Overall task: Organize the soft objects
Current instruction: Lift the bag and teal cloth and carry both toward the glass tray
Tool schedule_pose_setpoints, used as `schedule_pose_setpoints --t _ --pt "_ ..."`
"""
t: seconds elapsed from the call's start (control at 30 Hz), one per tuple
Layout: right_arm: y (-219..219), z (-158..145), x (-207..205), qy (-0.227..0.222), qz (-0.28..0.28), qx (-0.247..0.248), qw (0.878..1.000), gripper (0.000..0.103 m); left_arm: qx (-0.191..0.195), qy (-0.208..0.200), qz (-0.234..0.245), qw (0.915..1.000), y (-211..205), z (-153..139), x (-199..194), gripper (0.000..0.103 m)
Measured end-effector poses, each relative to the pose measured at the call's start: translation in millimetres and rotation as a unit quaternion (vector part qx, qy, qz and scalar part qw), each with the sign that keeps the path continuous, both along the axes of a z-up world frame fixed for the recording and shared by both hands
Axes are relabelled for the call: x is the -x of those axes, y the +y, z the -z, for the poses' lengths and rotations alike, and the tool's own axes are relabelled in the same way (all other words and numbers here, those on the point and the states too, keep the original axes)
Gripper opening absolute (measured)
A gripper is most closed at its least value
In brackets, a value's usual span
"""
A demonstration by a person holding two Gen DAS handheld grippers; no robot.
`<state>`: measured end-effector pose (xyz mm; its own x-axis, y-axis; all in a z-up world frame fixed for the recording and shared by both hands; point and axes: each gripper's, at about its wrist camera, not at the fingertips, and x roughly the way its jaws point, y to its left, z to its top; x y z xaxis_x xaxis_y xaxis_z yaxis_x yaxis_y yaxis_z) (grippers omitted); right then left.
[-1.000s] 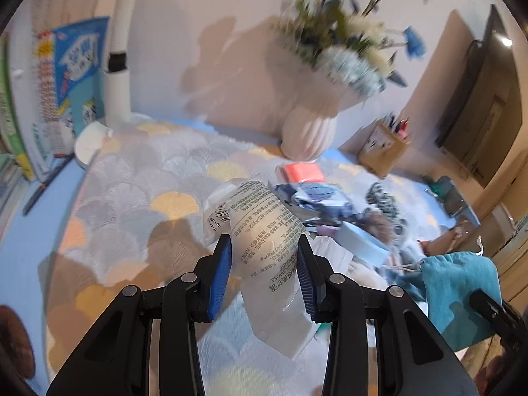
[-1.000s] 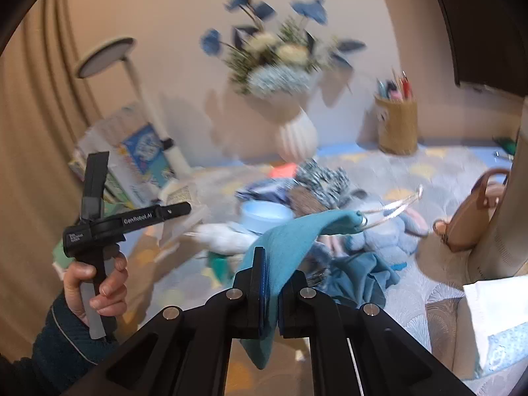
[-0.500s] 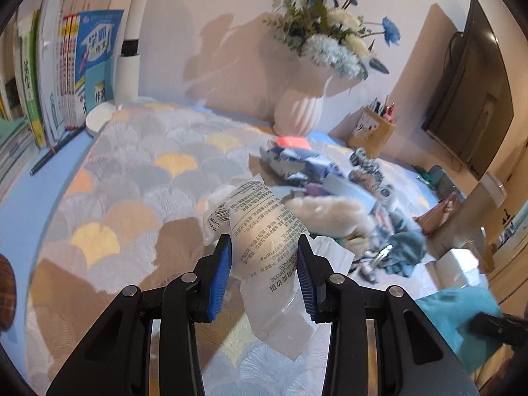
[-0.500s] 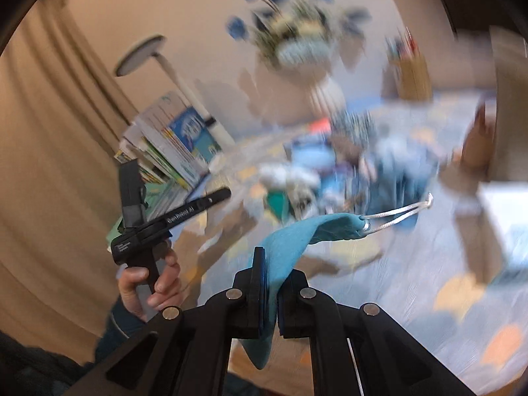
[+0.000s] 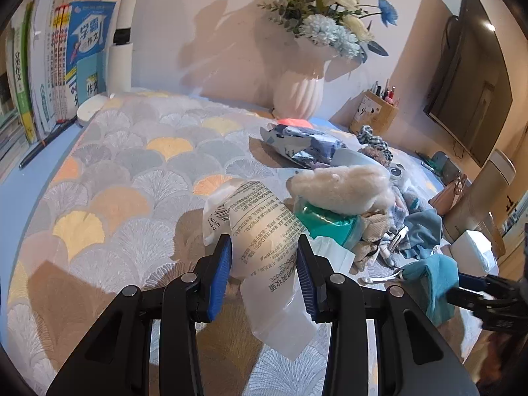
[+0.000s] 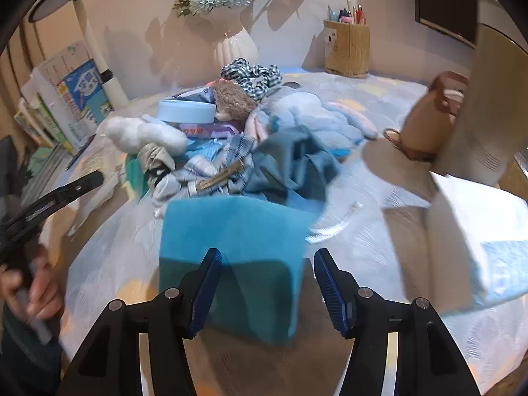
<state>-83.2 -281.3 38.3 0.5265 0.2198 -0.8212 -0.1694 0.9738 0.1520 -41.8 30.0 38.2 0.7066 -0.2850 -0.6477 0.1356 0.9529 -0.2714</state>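
Near table edge, right gripper (image 6: pixel 264 283) jaws have just been opening: teal pouch (image 6: pixel 231 247) lies flat between them, unpinched, drawstring end toward the soft pile (image 6: pixel 231 138). Left gripper (image 5: pixel 264 274) is clamped on a plastic-wrapped sponge pack (image 5: pixel 260 231), long axis along the fingers, pile to its right.

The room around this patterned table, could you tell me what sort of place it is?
Probably a home study or living room: upright schoolbooks, a wooden pen holder, a white ribbed vase of blue flowers.
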Motion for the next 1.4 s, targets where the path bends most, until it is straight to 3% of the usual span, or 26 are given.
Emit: schedule_pose_setpoints --t 0.1,0.17,0.2,0.23,0.37,0.47,0.53,0.67,0.77,0.93,0.97,1.03,1.4 --pt "-20.7 -13.1 13.4 -0.001 -0.020 0.006 1.000 0.059 -0.005 -0.005 0.005 1.0000 -2.6 -0.9 1.5 0.035" --pt "-20.3 -26.7 20.8 -0.016 -0.035 0.021 0.999 0.071 -0.006 -0.006 0.006 0.9999 -2.6 -1.2 2.0 0.035" --pt "-18.4 -31.4 21.0 -0.022 -0.045 0.024 0.998 0.088 -0.004 -0.006 0.005 1.0000 -2.2 -1.2 1.6 0.035" --pt "-13.2 -36.9 20.9 -0.033 -0.058 0.030 0.997 0.096 -0.002 -0.005 0.005 1.0000 -1.4 -0.9 1.3 0.035" --pt "20.3 -38.4 9.0 -0.046 -0.125 0.043 0.990 0.096 -0.003 -0.004 0.005 1.0000 -1.7 -0.8 1.5 0.035" --pt "46.7 -15.3 -6.5 -0.028 -0.164 0.088 0.982 0.096 -0.004 -0.010 0.011 0.9999 -3.1 -2.5 3.9 0.035" --pt "52.3 -1.1 -13.0 -0.024 -0.158 0.101 0.982 0.096 -0.003 -0.009 0.012 0.9999 -3.2 -1.9 4.0 0.035" --pt "46.6 16.1 -23.4 -0.018 -0.130 0.074 0.989 0.096 -0.010 -0.008 0.016 0.9998 -6.2 -1.7 3.8 0.035" --pt "42.4 21.8 -30.0 -0.015 -0.109 0.056 0.992 0.087 -0.012 -0.008 0.015 0.9998 -6.7 -1.5 3.9 0.035" --pt "35.9 17.3 -23.2 -0.034 -0.084 0.062 0.994 0.035 -0.016 -0.012 0.015 0.9997 -8.1 -2.6 5.4 0.035" --pt "33.6 16.1 -21.0 -0.036 -0.077 0.058 0.995 0.031 -0.020 -0.014 0.013 0.9996 -8.9 -3.6 6.4 0.035" --pt "28.8 12.3 -17.7 -0.038 -0.064 0.042 0.996 0.013 -0.025 -0.021 0.014 0.9994 -10.7 -7.2 9.9 0.035" --pt "11.4 -45.7 16.7 -0.096 -0.041 -0.022 0.994 0.009 -0.032 -0.091 0.053 0.9940 -47.3 -69.6 50.3 0.035"
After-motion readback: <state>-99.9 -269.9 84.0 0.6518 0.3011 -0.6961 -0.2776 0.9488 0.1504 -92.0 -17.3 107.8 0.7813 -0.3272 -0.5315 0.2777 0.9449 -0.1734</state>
